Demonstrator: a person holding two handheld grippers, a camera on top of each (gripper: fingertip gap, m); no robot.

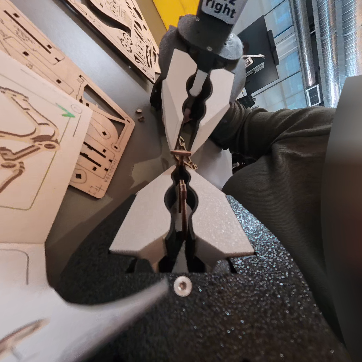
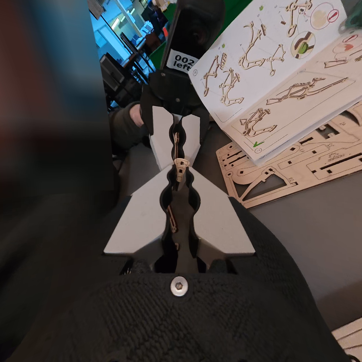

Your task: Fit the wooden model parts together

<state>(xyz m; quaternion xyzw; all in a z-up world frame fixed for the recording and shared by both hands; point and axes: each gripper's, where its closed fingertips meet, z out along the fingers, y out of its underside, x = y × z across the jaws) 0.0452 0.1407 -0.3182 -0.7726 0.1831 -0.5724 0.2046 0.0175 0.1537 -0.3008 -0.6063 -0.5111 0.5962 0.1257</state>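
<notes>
Wooden model parts (image 1: 181, 154) above grey tabletop (image 1: 125, 94)

The left gripper (image 1: 181, 170) and the right gripper (image 2: 180, 168) point straight at each other, tip to tip, above the table. Both have their pale fingers (image 1: 148, 211) drawn together, each pair clamped on a thin wooden part. The tips of the two grippers almost touch. Behind the right gripper a forearm in a dark olive sleeve (image 1: 274, 141) reaches in from the side. Behind the left gripper, a hand (image 2: 135, 117) shows at a dark cuff, gripping the black handle.
</notes>
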